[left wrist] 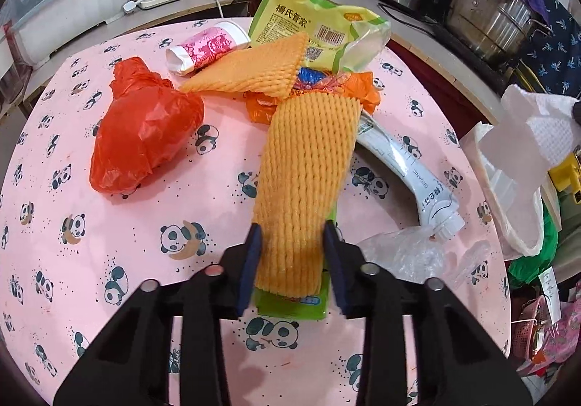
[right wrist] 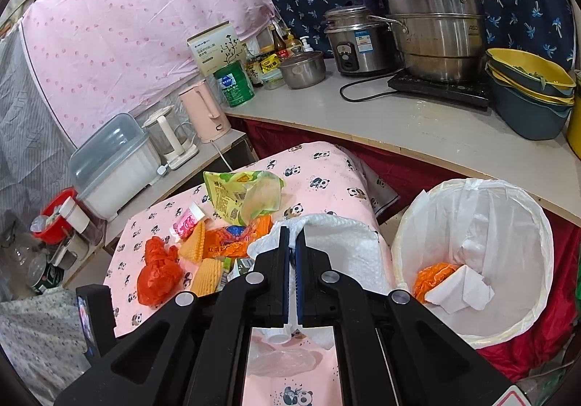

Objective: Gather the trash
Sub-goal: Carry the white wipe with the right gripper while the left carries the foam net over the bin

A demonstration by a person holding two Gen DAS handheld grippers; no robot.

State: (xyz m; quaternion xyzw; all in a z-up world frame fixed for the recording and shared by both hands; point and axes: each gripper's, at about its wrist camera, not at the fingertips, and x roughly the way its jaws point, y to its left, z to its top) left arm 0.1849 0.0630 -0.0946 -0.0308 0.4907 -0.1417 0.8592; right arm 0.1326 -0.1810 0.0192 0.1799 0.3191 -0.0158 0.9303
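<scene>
My left gripper point(left wrist: 292, 235) is open, its fingers on either side of the near end of a yellow foam fruit net point(left wrist: 305, 181) lying on a green wrapper point(left wrist: 290, 306) on the pink panda tablecloth point(left wrist: 109, 224). More trash lies around: a red plastic bag point(left wrist: 145, 126), a second foam net point(left wrist: 254, 70), a pink paper cup point(left wrist: 207, 48), a green snack bag point(left wrist: 316, 28), a white tube point(left wrist: 410, 173). My right gripper point(right wrist: 292, 235) is shut on a white paper towel point(right wrist: 345, 242), held above the table beside the white-lined trash bin point(right wrist: 472, 253).
The bin holds an orange wrapper point(right wrist: 432, 279) and white paper point(right wrist: 461, 291). A clear plastic film point(left wrist: 403, 253) lies near the tube. The counter point(right wrist: 399, 122) behind carries steel pots point(right wrist: 435, 32), a rice cooker point(right wrist: 356, 43), kettles and a dish box point(right wrist: 112, 166).
</scene>
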